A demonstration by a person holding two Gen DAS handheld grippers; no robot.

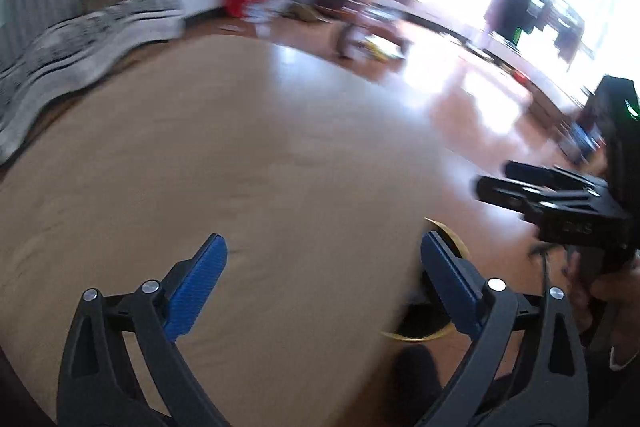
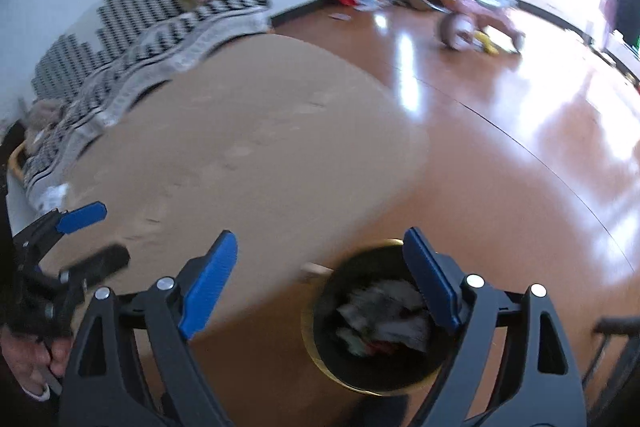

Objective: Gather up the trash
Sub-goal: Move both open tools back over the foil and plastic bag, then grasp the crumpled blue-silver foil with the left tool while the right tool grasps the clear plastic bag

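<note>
Below, bare round tan table (image 2: 248, 155) over glossy wood floor (image 2: 520, 131), both hand-held grippers (image 1: 323, 269) (image 2: 320, 267) spread, empty.

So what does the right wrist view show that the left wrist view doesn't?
Only the right wrist view looks into the bin, showing crumpled trash inside, and shows the left claw from the side. Only the left wrist view shows the right claw from the side, with just the bin's gold rim peeking past a finger. Both show the round tan table, the patterned sofa and glossy floor.
</note>
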